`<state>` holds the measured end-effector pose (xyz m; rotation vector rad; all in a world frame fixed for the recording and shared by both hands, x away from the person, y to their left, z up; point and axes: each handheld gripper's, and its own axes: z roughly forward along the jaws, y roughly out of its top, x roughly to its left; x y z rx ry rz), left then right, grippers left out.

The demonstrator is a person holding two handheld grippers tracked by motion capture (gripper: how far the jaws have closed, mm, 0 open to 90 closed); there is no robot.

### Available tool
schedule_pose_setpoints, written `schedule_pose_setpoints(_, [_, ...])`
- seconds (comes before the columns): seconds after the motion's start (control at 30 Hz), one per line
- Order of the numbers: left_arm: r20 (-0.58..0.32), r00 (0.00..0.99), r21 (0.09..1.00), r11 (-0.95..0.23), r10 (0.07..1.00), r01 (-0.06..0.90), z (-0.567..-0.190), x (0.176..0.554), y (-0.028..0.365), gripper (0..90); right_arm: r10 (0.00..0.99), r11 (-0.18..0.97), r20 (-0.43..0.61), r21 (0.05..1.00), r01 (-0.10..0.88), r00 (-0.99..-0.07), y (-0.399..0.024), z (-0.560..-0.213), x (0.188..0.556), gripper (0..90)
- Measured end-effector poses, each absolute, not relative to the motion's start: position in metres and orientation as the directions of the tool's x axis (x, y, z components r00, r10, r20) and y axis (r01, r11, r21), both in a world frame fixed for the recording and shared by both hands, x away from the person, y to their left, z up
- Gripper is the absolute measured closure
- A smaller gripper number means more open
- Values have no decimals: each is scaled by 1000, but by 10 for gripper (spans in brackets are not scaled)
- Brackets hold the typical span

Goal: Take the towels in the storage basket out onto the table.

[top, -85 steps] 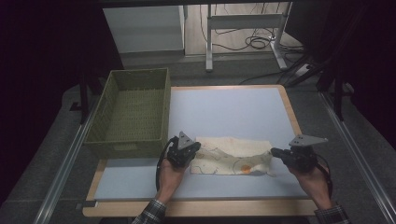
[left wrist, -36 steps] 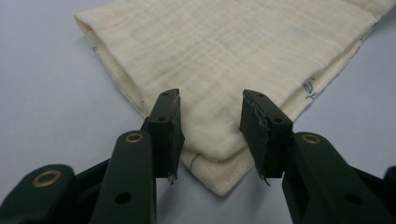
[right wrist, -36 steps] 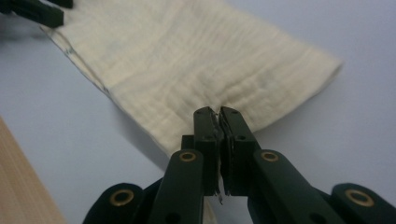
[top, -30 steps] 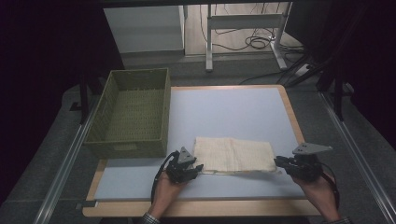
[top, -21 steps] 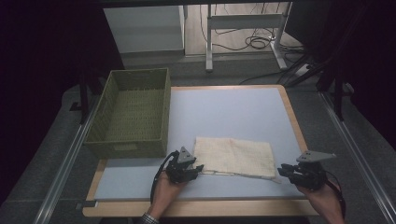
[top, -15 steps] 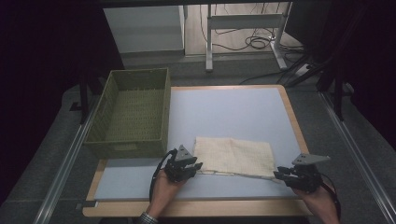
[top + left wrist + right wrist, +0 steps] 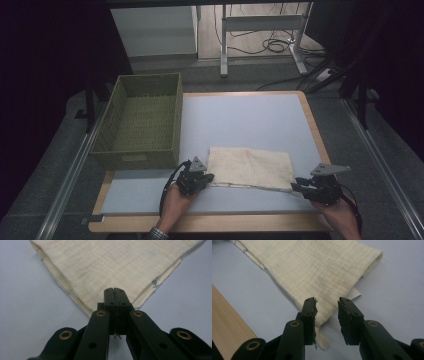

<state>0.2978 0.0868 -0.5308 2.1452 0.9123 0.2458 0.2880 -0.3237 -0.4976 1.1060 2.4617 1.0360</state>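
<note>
With bare surface [image 7: 250, 120] open beyond, the folded cloth [image 7: 250, 167] lies near the front edge, my left hand-held gripper [image 7: 209, 178] pinching its left corner, my right hand-held gripper [image 7: 296, 186] spread around the right.

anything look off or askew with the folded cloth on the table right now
Slightly. The folded cream cloth has uneven layers: in the right gripper view a lower layer and a small flap poke out past the top fold. The left gripper is shut on its corner; the right gripper stands open around the other. No damage or spills.
</note>
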Motion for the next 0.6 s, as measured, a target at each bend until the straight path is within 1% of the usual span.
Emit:
schedule_pose_setpoints(0.23, [-124, 734, 748, -422, 668, 512, -511, 288, 92, 900, 728, 461, 48, 704, 540, -684, -322, -493, 289, 670])
schedule_pose_setpoints(0.37, [-114, 731, 709, -460, 673, 534, -521, 285, 91, 900, 726, 460, 50, 706, 538, -686, -321, -493, 290, 670])
schedule_pose_setpoints(0.43, [-131, 729, 689, -467, 671, 554, -530, 287, 91, 896, 726, 460, 51, 705, 539, -686, -320, -493, 290, 665])
schedule_pose_setpoints(0.5, [-148, 727, 705, -444, 671, 553, -531, 288, 92, 815, 725, 461, 48, 707, 536, -687, -320, -493, 291, 646])
schedule_pose_setpoints(0.57, [-125, 719, 721, -435, 684, 539, -525, 290, 92, 725, 728, 462, 42, 708, 534, -684, -320, -491, 292, 632])
schedule_pose_setpoints(0.6, [-119, 716, 728, -430, 688, 534, -521, 292, 92, 703, 730, 461, 39, 708, 534, -682, -321, -490, 293, 627])
